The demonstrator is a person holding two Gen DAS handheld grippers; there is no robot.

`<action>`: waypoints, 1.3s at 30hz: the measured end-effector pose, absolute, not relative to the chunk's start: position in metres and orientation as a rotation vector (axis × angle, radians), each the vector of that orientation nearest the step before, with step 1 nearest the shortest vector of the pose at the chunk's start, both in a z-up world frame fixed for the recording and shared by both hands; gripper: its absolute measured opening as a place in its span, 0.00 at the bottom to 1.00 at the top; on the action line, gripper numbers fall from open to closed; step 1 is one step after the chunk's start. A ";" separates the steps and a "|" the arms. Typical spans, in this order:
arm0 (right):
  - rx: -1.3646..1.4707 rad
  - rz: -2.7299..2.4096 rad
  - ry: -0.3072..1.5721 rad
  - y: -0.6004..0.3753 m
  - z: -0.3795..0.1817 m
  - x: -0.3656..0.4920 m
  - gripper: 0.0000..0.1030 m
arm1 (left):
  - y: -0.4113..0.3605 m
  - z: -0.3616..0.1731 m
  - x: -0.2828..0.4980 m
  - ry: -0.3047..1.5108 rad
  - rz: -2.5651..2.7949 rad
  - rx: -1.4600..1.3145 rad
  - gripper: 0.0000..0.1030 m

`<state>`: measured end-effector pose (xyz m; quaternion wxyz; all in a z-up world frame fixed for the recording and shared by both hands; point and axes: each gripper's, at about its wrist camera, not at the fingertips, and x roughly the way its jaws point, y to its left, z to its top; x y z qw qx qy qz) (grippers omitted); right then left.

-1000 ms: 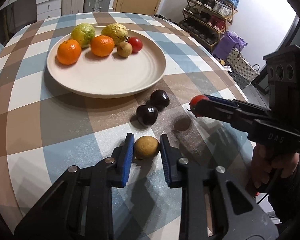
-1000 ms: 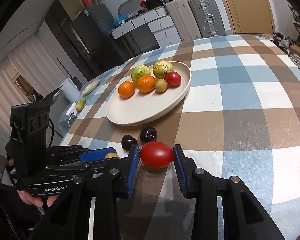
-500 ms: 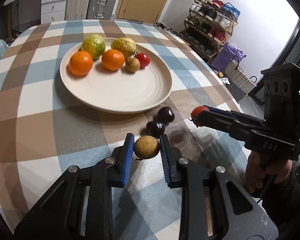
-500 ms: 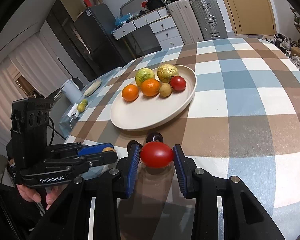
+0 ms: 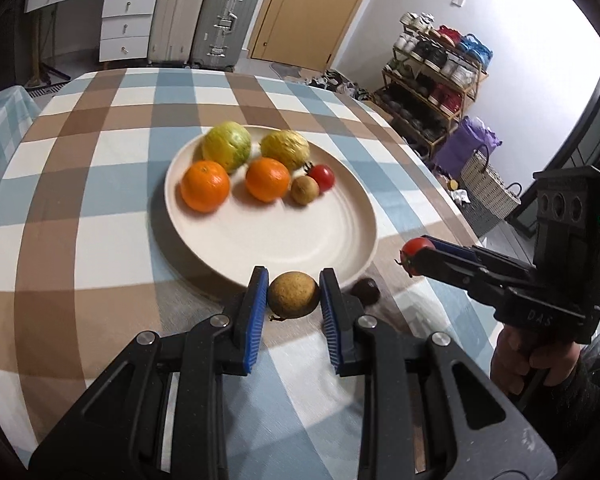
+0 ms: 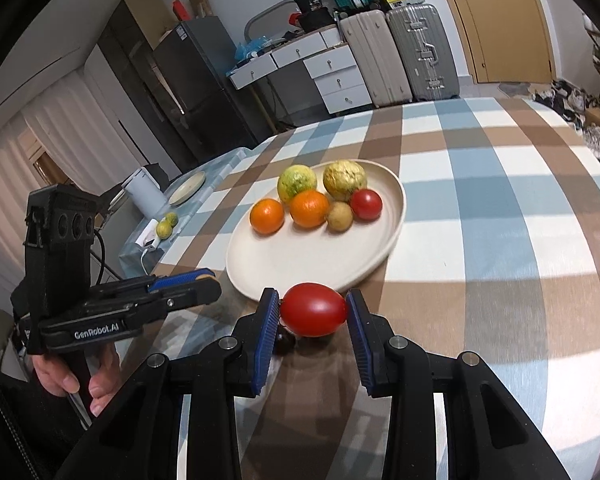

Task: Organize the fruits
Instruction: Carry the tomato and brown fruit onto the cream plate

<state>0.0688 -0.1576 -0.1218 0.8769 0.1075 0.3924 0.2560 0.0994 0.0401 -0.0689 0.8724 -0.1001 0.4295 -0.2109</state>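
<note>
A: What do the left fingers (image 5: 293, 294) hold?

B: They are clamped on a brown fruit (image 5: 293, 294), blue pads pressing both its sides. It hangs clear of the desk (image 5: 80, 248), right at the near rim of the plate (image 5: 300, 236).

A: And the right fingers (image 6: 313, 312)?

B: Clamped on a red tomato (image 6: 313, 311), also off the cloth and just short of the plate's near edge (image 6: 300, 268).

A: Any room on the plate?

B: Plenty. Its whole near half is bare. Beyond the left fingers, at the far side, sit two oranges (image 5: 205, 186), a green-yellow fruit (image 5: 227, 146), a wrinkled yellow one (image 5: 285, 150), a small brown fruit (image 5: 305, 190) and a small tomato (image 5: 322, 177), packed close together.

A: What lies beside the fingers?

B: A dark plum (image 5: 365, 291) rests on the desk just right of the left fingers, near the plate's rim. From the right wrist, a dark fruit shows under the tomato, mostly hidden. Left of the left fingers the checked cloth is free out to the desk's edge.

A: How are the hands set?

B: Both grippers tilt downward toward the plate, side by side and apart. A hand (image 5: 528, 356) grips the right handle; another hand (image 6: 76, 376) grips the left.
</note>
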 end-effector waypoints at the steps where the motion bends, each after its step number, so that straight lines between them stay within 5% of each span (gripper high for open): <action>1: 0.218 0.539 0.817 -0.155 -0.121 0.072 0.34 | 0.042 -0.069 0.103 0.896 -0.433 -0.212 0.23; 39: 0.171 0.624 0.894 -0.065 -0.137 0.177 0.34 | 0.061 -0.097 0.172 0.899 -0.354 -0.217 0.23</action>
